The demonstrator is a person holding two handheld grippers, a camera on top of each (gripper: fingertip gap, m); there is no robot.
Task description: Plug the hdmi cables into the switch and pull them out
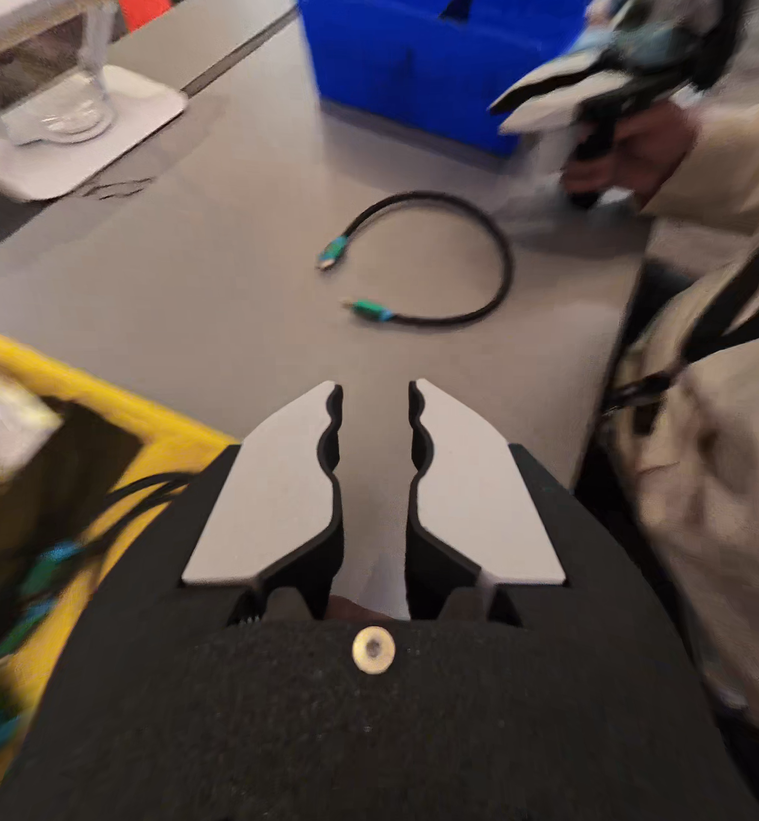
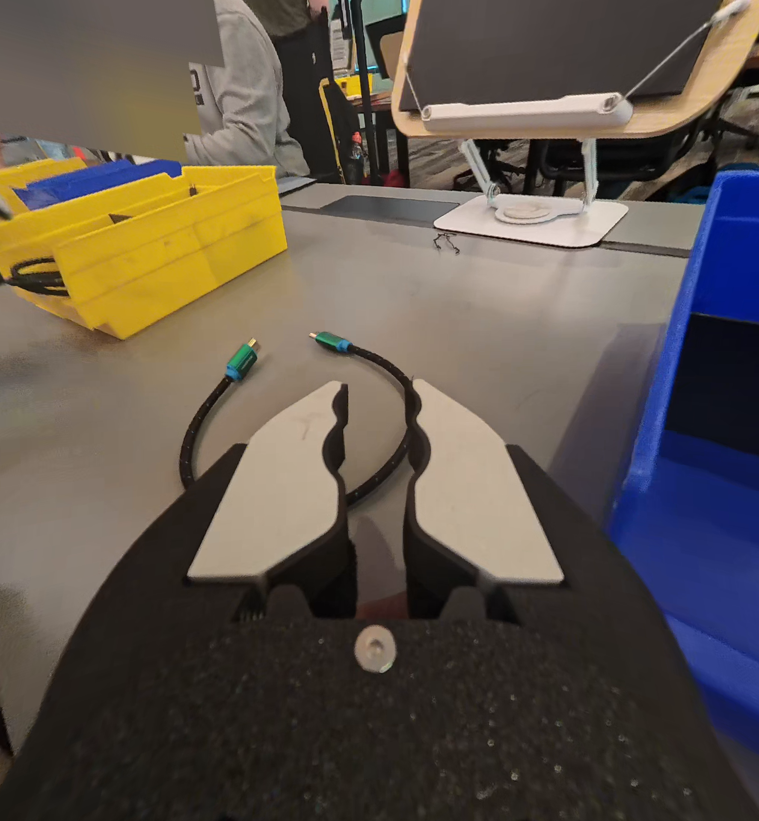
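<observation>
Short black braided HDMI cable (image 2: 382, 466) looks light and floppy; best grabbed by its rigid green plug (image 2: 243, 359). Both the left tongs (image 1: 375, 391) and the right tongs (image 2: 380, 391) are partly open, empty.

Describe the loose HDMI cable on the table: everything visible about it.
The HDMI cable is short, black and braided-looking, curled in an open loop flat on the grey table. Each end has a green plug with a blue collar and metal tip, both unplugged. Neither gripper holds it; the right gripper is open near the loop's bend, partly hiding it.
</observation>
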